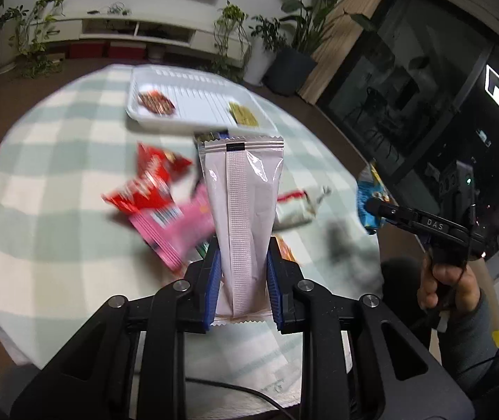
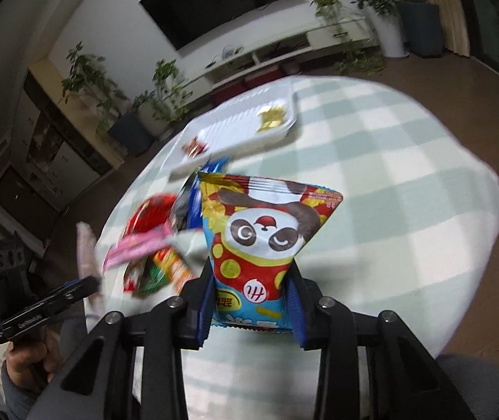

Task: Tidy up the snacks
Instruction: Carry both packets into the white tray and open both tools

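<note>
Clamped in my left gripper (image 1: 242, 280) is a pale pink snack sachet (image 1: 242, 203), seam side up; my right gripper (image 2: 251, 301) is pinched on a panda-print snack bag (image 2: 260, 238), both lifted clear of the checked worktop (image 2: 389, 175). I judge this the carry step: next I must take each ahead to the white tray (image 1: 151, 119), beyond the loose pile of packets (image 1: 151, 192), and let go. Legible writing: only "DAS" on the right gripper's side.
</note>
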